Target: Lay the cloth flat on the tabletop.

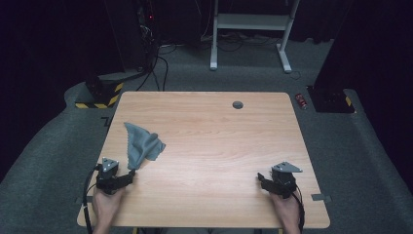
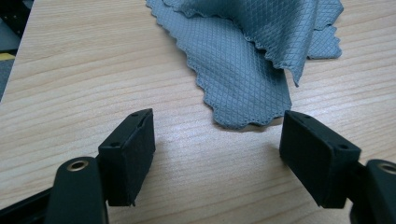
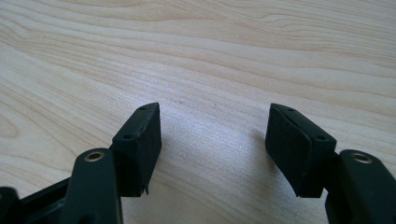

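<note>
A grey cloth [image 1: 142, 145] lies crumpled on the wooden desk [image 1: 219, 146], at about 9 o'clock from the desk's middle, toward its left edge. Part of it stands up in a loose peak while the rest lies flat.

The left gripper [image 1: 130, 176] sits at about 6 o'clock from the cloth, low over the desk near its near-left corner, held in the person's left hand [image 1: 106, 202]. In the left gripper view its jaws stand wide apart with bare wood between them (nothing is gripped), and the scalloped near corner of the cloth [image 2: 243, 88] lies just ahead of them, at 12 o'clock, close to the right jaw's tip; it seems apart from it, though the angle makes that hard to judge.

The right gripper [image 1: 260, 179] rests at about 4 o'clock from the desk's middle, well apart from the cloth, in the right hand [image 1: 288, 207]. Its own view shows the jaws wide too, with plain desk [image 3: 210, 70] between and beyond them.

A small dark round cap [image 1: 237, 105] sits in the desk near its far edge, at about 12 o'clock.
</note>
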Available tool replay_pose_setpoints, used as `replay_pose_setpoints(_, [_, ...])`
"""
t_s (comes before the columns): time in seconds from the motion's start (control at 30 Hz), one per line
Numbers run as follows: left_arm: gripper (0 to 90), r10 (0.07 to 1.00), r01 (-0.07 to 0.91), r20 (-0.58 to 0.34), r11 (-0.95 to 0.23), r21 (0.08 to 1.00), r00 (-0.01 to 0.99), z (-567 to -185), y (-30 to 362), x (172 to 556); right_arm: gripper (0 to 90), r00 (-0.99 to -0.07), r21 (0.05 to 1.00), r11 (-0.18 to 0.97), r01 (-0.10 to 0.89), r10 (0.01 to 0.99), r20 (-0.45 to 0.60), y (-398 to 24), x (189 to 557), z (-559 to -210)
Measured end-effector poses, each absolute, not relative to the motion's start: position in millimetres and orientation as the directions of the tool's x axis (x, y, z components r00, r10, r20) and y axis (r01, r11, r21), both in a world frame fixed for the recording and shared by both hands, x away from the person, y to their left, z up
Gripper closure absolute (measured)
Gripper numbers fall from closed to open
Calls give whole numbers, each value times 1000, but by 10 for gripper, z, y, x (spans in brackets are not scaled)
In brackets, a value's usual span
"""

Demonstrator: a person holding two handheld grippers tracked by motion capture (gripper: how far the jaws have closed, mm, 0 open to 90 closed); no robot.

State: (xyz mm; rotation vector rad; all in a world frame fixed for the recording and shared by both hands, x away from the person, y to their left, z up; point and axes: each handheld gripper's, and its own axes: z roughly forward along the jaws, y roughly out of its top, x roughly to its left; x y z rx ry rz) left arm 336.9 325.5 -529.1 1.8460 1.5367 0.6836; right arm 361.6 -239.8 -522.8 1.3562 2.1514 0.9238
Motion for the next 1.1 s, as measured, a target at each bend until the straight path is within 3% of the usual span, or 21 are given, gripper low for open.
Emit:
replay_pose_setpoints(0.27, [283, 986, 655, -10, -104, 748, 169, -5287, 3255, 3364, 357, -428, 729, 300, 616, 904, -10, -2397, 3617, -5228])
replay_pose_setpoints(0.47, [315, 982, 644, -106, -20, 765, 156, -5277, 3320, 3341, 356, -429, 729, 300, 616, 903, -9, -2397, 3617, -5228])
replay_pose_setpoints(1.1, [273, 963, 613, -124, -51, 789, 241, -5105, 3120, 3436, 356, -430, 729, 302, 614, 903, -11, -2398, 3618, -5229])
